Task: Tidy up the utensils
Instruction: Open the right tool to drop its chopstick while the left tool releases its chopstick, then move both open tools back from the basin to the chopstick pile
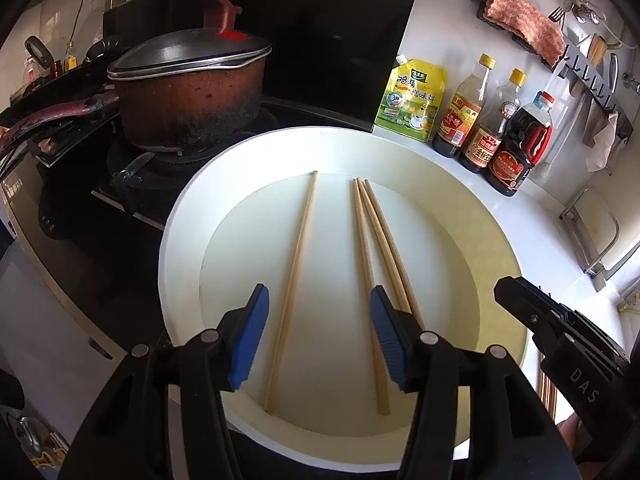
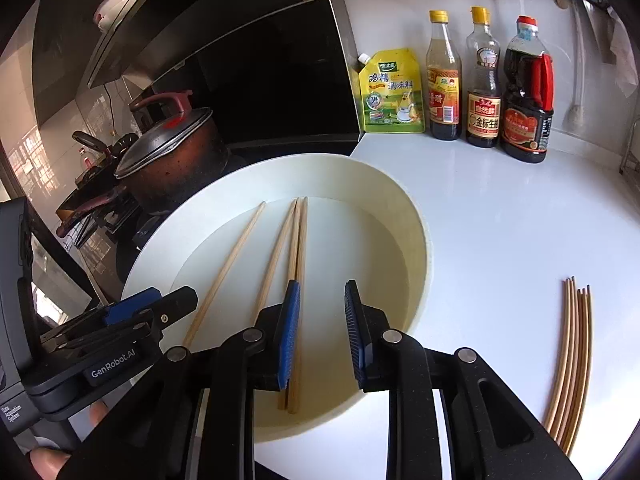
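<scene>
A white round basin (image 1: 182,264) (image 2: 416,240) sits on the counter by the stove. Several wooden chopsticks lie in it: one apart at the left (image 1: 294,276) (image 2: 232,264) and three close together (image 1: 372,240) (image 2: 298,248). My left gripper (image 1: 316,336) is open and empty, low over the basin, with the single chopstick between its fingers. My right gripper (image 2: 322,336) is open and empty over the basin's right part, beside the three chopsticks. It also shows in the left wrist view (image 1: 560,332). A bundle of chopsticks (image 2: 572,356) lies on the counter to the right.
A lidded pot (image 1: 192,92) (image 2: 176,156) stands on the stove at the left. A yellow seasoning pouch (image 1: 412,100) (image 2: 390,94) and three sauce bottles (image 1: 484,124) (image 2: 484,84) line the back wall. A utensil rack with a cloth (image 1: 524,20) hangs above.
</scene>
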Action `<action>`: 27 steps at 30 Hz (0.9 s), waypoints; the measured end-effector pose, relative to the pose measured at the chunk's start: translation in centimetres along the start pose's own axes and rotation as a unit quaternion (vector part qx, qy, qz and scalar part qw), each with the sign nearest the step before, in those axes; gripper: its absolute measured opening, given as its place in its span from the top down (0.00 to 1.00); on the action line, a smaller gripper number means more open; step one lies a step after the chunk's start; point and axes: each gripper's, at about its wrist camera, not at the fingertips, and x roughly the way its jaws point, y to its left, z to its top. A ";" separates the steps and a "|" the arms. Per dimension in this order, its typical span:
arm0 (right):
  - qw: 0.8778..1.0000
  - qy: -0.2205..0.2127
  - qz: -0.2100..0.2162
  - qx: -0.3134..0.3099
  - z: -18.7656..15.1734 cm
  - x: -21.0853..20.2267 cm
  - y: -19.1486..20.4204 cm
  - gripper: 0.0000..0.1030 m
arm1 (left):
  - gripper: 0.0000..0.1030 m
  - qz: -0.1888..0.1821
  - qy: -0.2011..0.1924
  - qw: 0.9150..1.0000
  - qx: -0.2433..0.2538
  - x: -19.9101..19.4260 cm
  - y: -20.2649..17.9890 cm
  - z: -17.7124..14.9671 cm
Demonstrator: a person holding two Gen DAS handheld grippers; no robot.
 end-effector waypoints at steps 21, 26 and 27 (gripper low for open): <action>0.996 -0.046 -0.074 0.024 -4.9 -8.3 -7.1 0.62 | 0.38 -0.028 -0.015 0.998 0.061 -3.9 -8.6 -4.5; 0.993 -0.051 -0.097 0.036 -6.2 -9.8 -9.5 0.59 | 0.33 -0.040 -0.004 0.994 0.098 -3.9 -11.5 -5.7; 0.993 -0.052 -0.101 0.037 -6.4 -10.1 -10.0 0.58 | 0.33 -0.041 -0.004 0.994 0.105 -3.9 -12.1 -5.9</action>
